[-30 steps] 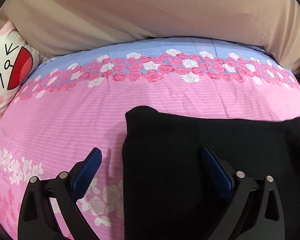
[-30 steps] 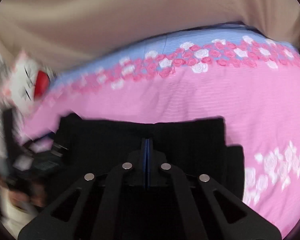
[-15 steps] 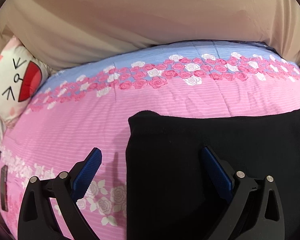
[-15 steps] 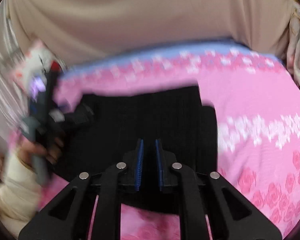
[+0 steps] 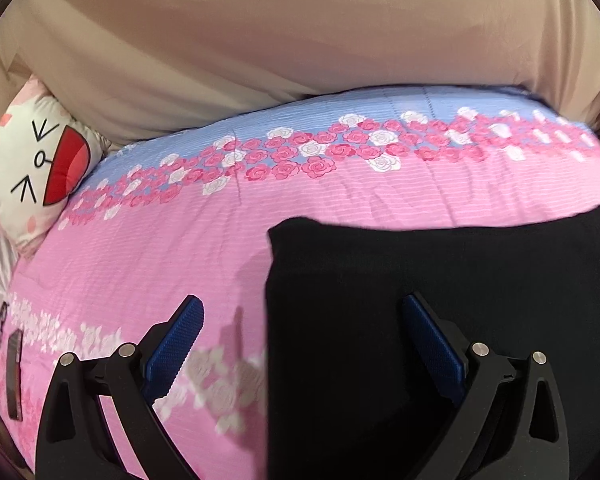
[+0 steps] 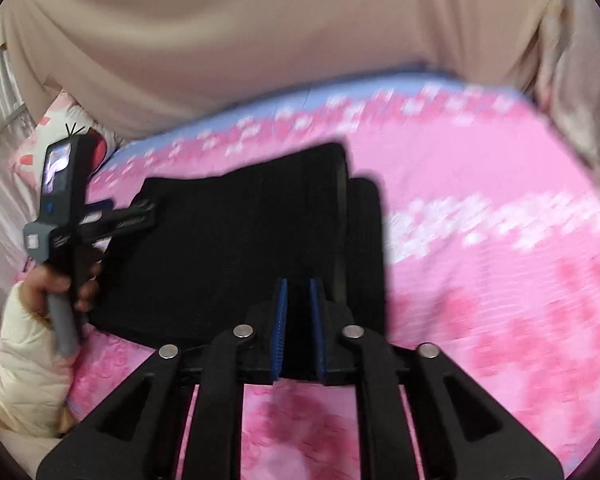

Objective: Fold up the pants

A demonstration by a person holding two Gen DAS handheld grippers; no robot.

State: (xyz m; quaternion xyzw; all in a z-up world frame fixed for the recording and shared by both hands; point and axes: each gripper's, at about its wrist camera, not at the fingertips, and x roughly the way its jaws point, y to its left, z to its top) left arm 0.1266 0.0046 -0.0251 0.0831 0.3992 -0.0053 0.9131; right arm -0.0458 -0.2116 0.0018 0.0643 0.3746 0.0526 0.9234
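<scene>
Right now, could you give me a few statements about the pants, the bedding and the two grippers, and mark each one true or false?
1. The black pants lie on a pink floral bedspread. True.
2. The left gripper is clamped shut on the pants. False: its jaws stand wide open, one finger over the bedspread and one over the pants.
3. The right gripper has only a narrow gap between its blue pads, at the near edge of the pants. True.
4. A cartoon-face pillow sits at the left of the bed. True.
5. The pants are white. False: they are black.
</scene>
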